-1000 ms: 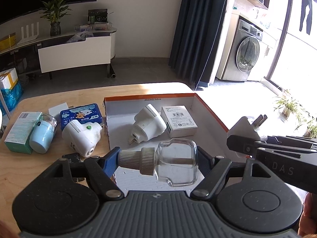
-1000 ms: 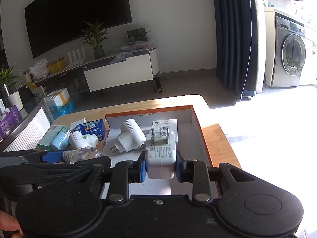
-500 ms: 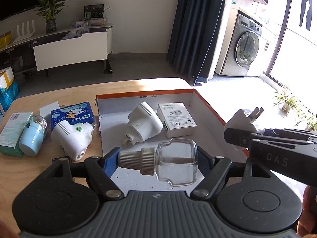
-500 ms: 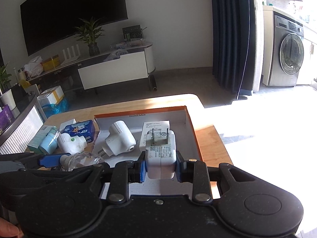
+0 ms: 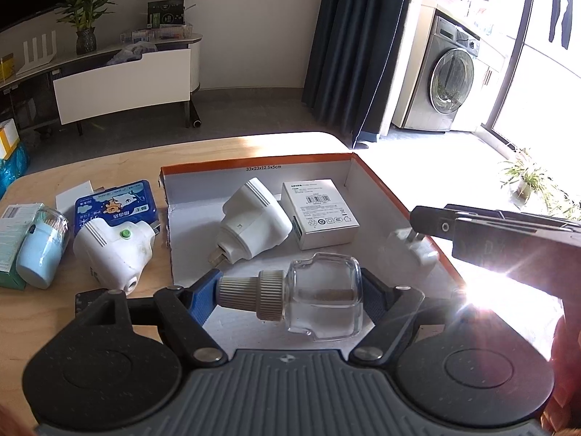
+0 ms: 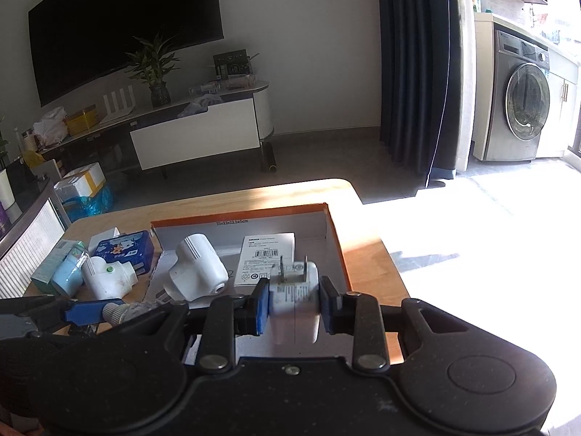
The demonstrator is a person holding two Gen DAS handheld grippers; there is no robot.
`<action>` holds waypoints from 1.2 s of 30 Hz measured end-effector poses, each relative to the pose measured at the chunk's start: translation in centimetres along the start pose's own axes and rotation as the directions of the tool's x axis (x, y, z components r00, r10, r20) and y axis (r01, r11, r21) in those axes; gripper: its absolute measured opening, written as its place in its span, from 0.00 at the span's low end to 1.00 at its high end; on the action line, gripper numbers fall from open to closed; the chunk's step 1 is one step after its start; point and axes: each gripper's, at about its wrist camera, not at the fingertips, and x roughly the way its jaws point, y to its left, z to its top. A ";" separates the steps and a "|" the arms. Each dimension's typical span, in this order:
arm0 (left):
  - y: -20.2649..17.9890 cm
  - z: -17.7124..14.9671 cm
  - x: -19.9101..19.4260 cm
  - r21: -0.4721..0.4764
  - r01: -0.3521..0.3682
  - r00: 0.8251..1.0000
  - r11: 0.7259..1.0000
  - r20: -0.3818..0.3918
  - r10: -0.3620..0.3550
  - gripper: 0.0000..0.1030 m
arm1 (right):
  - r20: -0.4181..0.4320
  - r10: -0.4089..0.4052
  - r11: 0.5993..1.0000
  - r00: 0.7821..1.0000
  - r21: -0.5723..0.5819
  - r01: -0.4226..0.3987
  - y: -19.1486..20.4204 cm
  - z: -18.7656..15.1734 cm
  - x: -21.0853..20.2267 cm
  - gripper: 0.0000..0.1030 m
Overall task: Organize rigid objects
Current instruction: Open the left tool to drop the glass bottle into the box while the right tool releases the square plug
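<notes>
Gripping bottle (image 5: 319, 299) and charger (image 6: 295, 301)

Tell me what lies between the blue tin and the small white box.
In the left wrist view, the orange box's left wall and the white plug adapter inside it lie between the blue tin and the small white box.

A white plug adapter (image 6: 294, 301) is clamped between the blue pads of the right gripper (image 6: 295, 307), prongs pointing up, over the orange-rimmed box (image 6: 336, 243). Inside the box are seen a white plug-in device (image 6: 194, 272) and a flat white carton (image 6: 263, 259) — on the tabletop (image 6: 366, 239) to the left, a blue tin (image 6: 123, 250).
</notes>
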 end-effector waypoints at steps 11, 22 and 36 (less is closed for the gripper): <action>-0.8 0.2 0.6 0.006 0.072 0.997 0.997 -0.009 -0.071 0.82 | 0.056 -0.015 0.999 0.998 0.031 0.014 -0.9 0.4 -2.2 0.39; 0.1 0.3 -0.9 -0.012 0.036 0.999 0.999 0.017 -0.036 0.92 | 0.073 0.008 1.000 0.997 0.009 -0.009 0.3 0.5 -3.3 0.45; 2.6 0.2 -3.5 -0.053 -0.039 0.999 0.998 0.021 0.040 0.99 | 0.068 0.043 0.999 0.997 -0.027 -0.041 2.7 0.1 -3.6 0.66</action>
